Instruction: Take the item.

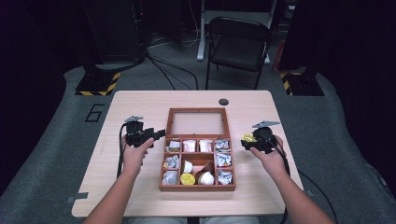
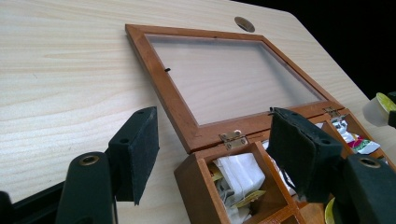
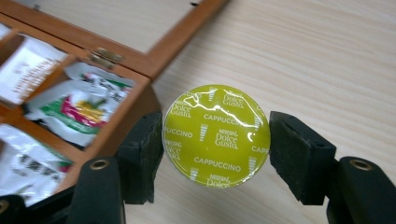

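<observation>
Held capsule (image 3: 216, 135) by its rim in right gripper (image 3: 216, 140) mid-frame, left gripper (image 2: 212, 154) half-open, empty; risked slipping, rolling off table (image 3: 327, 56).

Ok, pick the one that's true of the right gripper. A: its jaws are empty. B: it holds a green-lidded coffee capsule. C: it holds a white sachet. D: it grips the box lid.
B: the right gripper has its pads against a green-lidded capsule printed "Cappuccino", held beside the wooden box.
</observation>
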{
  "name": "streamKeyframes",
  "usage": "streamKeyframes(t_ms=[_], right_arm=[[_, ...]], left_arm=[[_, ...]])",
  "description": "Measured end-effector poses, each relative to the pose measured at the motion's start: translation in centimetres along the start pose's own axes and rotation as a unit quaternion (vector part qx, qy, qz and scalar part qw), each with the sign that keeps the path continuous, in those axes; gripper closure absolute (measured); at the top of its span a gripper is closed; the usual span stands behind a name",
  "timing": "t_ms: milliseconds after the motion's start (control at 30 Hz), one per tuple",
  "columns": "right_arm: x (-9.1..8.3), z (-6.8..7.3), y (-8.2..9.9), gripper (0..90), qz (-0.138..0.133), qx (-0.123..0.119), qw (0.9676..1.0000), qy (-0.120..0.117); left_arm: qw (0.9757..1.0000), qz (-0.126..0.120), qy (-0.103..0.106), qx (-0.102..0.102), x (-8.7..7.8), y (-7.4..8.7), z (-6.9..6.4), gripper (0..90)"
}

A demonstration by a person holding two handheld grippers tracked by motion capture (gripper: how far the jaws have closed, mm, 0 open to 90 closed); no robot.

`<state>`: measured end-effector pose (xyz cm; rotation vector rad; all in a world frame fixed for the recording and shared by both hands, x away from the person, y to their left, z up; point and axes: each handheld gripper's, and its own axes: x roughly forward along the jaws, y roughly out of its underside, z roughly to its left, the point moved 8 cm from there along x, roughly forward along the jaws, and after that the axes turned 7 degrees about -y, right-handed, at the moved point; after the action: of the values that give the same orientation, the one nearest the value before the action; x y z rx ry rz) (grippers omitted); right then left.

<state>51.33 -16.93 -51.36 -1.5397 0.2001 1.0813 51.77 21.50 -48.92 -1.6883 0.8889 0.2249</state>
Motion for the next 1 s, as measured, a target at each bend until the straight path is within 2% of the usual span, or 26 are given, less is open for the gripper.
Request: streamKeyframes(t_ms=[33,133,233,267,533,800,1000], right_arm=[[0.0,0.0,0.0,36.5,0.0,0.0,1.0,0.0],[0.2,-1.5,0.9,36.5,0.005,0.016,0.9997,0.015],[0.2,-2.3,1.4,36.5,0.01,0.018,0.9995,0.023],[0.1,-2.9,1.8,36.5,0.011,0.029,0.9991,0.029],[-0.4,-4.8,3.0,36.5,0.017,0.052,0.9972,0.051],[-0.3,-5.6,3.7,36.4,0.019,0.063,0.9962,0.058],[-0.2,-5.7,4.0,36.4,0.022,0.061,0.9962,0.059]], left_arm=[[1.0,0.002,0.002,-0.002,0.0,0.0,-0.1,33.2],[1.0,0.001,0.003,-0.002,0.1,0.0,-0.1,33.2],[1.0,0.004,0.003,0.003,0.1,0.1,-0.1,33.2],[1.0,0.005,0.003,0.002,0.1,0.1,-0.1,33.2],[1.0,0.004,0.002,0.002,0.2,0.1,-0.1,33.2],[1.0,0.005,0.002,0.003,0.2,0.2,0.0,33.2],[1.0,0.004,0.0,-0.001,0.2,0.2,0.0,33.2]])
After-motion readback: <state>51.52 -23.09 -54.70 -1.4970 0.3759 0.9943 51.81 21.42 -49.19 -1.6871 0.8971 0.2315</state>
